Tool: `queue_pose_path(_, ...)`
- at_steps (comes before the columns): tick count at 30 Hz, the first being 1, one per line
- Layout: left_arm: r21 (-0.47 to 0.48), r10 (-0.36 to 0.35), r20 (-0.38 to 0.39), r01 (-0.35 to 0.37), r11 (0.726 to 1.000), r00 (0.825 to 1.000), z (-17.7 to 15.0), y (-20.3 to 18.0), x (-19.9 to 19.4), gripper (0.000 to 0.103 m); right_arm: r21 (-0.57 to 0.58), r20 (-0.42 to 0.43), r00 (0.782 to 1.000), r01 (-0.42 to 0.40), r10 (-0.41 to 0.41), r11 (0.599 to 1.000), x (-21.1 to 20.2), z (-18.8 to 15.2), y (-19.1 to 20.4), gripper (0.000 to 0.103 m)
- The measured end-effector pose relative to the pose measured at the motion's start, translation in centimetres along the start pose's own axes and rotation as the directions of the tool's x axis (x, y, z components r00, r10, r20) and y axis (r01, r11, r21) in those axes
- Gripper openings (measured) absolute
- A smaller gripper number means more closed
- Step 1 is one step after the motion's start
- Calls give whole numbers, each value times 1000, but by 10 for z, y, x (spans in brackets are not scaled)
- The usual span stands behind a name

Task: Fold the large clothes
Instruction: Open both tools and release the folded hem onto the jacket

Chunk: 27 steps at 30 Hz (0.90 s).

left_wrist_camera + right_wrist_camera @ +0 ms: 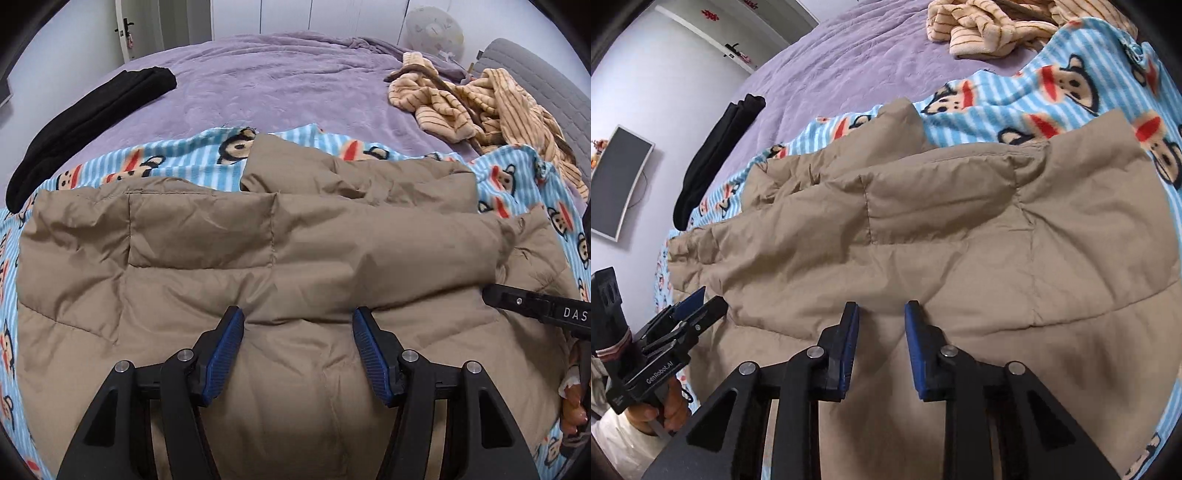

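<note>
Tan quilted nylon, a puffy jacket [258, 266], lies spread on a blue-striped fleece blanket [192, 147] printed with cartoon monkey faces, itself on a bed's lilac cover [266, 81]. Over its near part the left gripper [298, 325] hovers with blue-padded jaws well apart, nothing between them; the right gripper [881, 317] has a narrower gap, also pinching nothing. In the left view, white letters "DAS" show on the right tool at 3 o'clock; in the right view, "GenRobot.AI" reads on the left tool at 8 o'clock. Folded black clothing [92, 122] lies at 10 o'clock, striped beige garments [480, 107] at 2 o'clock.
</note>
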<state>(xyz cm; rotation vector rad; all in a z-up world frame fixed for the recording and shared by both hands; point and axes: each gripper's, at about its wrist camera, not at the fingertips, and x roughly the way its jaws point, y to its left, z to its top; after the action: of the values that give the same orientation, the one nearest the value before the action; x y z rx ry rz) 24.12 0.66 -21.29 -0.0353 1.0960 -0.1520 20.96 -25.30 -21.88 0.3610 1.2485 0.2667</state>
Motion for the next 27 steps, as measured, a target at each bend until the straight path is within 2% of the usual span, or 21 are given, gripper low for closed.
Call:
queue_pose_path(5,-2,8,-5,-8,1000,1000,23,9,19,63,38,21,1000,22,-22,999,28,18,-15,22)
queue_pose_path(7,-6,18,8,-18,1000,1000,35,22,15,63,47,17,1000,24,-25,999,34,28,-20,16)
queue_pose_path(10,-26,147,56,-146,989,987,44,61,5,63,47,15,999,27,-28,999,25,43,-27,14)
queue_pose_path(13,-140,220,24,-215,967,975,41,115,12,63,39,85,985,146,-149,989,-4,55,-45,14)
queue_pose_path(14,-174,220,10,-215,961,975,39,129,18,64,65,98,975,194,-200,979,-13,57,-60,14)
queue_pose_path(15,-190,191,10,-186,964,982,36,136,23,64,92,101,969,218,-227,972,-19,57,-74,14)
queue_pose_path(17,-177,204,6,-200,964,979,33,136,34,65,161,91,967,223,-239,961,-21,55,-105,13)
queue_pose_path(20,-153,250,17,-244,958,968,34,126,48,66,238,84,980,153,-178,959,-10,51,-130,10)
queue_pose_path(25,-183,234,-8,-232,955,972,40,133,60,74,194,94,967,215,-236,957,11,57,-124,10)
queue_pose_path(27,-189,233,-22,-233,954,972,42,133,56,74,194,95,967,216,-238,957,14,58,-123,10)
